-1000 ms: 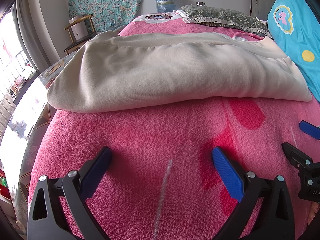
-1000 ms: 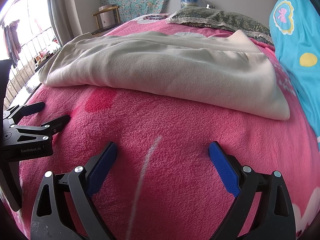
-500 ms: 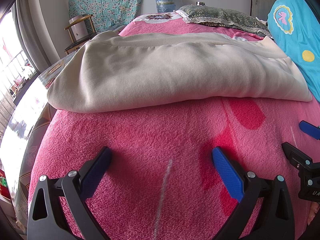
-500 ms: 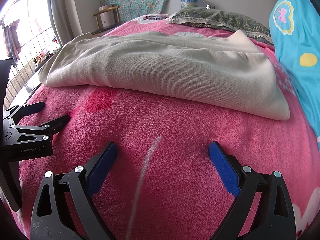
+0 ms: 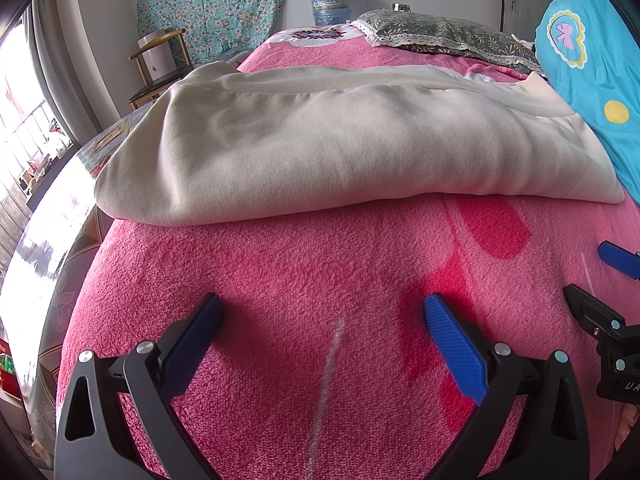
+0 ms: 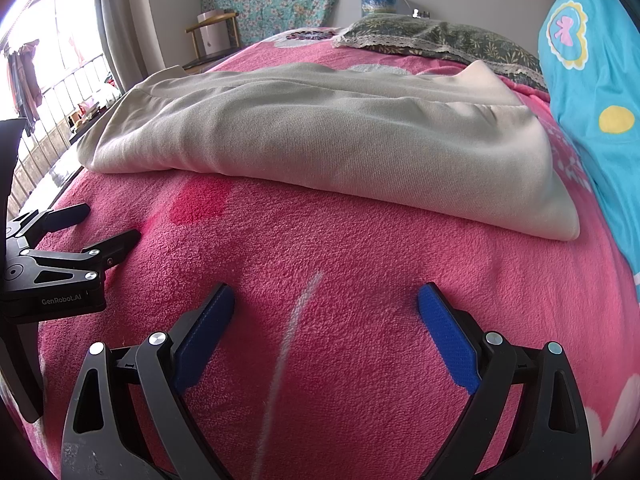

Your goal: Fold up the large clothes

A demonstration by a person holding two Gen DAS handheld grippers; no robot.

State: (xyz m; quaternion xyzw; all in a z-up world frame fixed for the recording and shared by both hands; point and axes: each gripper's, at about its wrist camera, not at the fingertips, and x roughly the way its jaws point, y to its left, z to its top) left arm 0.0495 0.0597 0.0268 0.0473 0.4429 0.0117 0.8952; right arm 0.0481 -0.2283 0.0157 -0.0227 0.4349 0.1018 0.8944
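Lying ahead of both wide-open, empty grippers, left (image 5: 320,316) and right (image 6: 326,304): cream garment (image 5: 340,148), folded on pink blanket (image 5: 320,264); risk: shallow pinch catches top layer only, undoing fold.

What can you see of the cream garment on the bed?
The garment is a large cream piece of soft knit, like sweatshirt fleece. It lies folded in layers across the pink blanket, rounded fold toward the cameras, a seamed band at its right end. Nothing holds it: both open grippers sit short of it. The blue cushion is close by its right end.
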